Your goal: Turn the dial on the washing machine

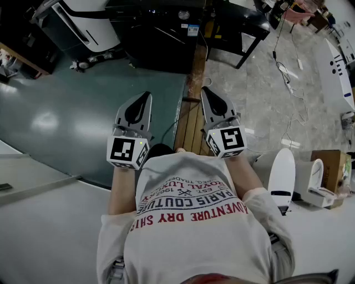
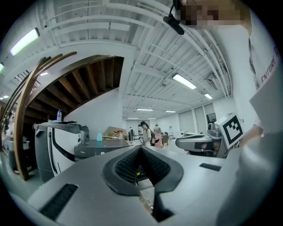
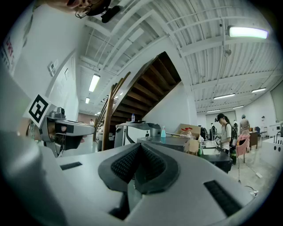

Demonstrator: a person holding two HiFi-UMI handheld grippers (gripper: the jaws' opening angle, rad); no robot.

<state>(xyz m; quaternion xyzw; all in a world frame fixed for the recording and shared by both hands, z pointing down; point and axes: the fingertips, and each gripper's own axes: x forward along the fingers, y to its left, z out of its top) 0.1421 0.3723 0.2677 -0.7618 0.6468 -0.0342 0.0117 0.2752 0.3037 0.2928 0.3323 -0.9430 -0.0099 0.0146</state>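
Note:
A dark grey washing machine [image 1: 161,33] stands on the floor ahead of me; a small round knob [image 1: 184,15] shows at its top edge. It also appears in the left gripper view as a dark box [image 2: 99,149] and in the right gripper view [image 3: 166,142]. My left gripper [image 1: 146,95] and right gripper [image 1: 206,90] are held side by side close to my chest, pointing toward the machine and well short of it. In both gripper views the pads meet at the tip, left [image 2: 141,148] and right [image 3: 140,146], with nothing between them.
A white and black appliance [image 1: 83,22] stands left of the washing machine. A wooden staircase stringer [image 1: 191,111] runs between the grippers. Cables [image 1: 288,72] lie on the floor at the right, with a cardboard box [image 1: 330,163] and white fixtures [image 1: 283,175]. People [image 3: 225,130] stand far off.

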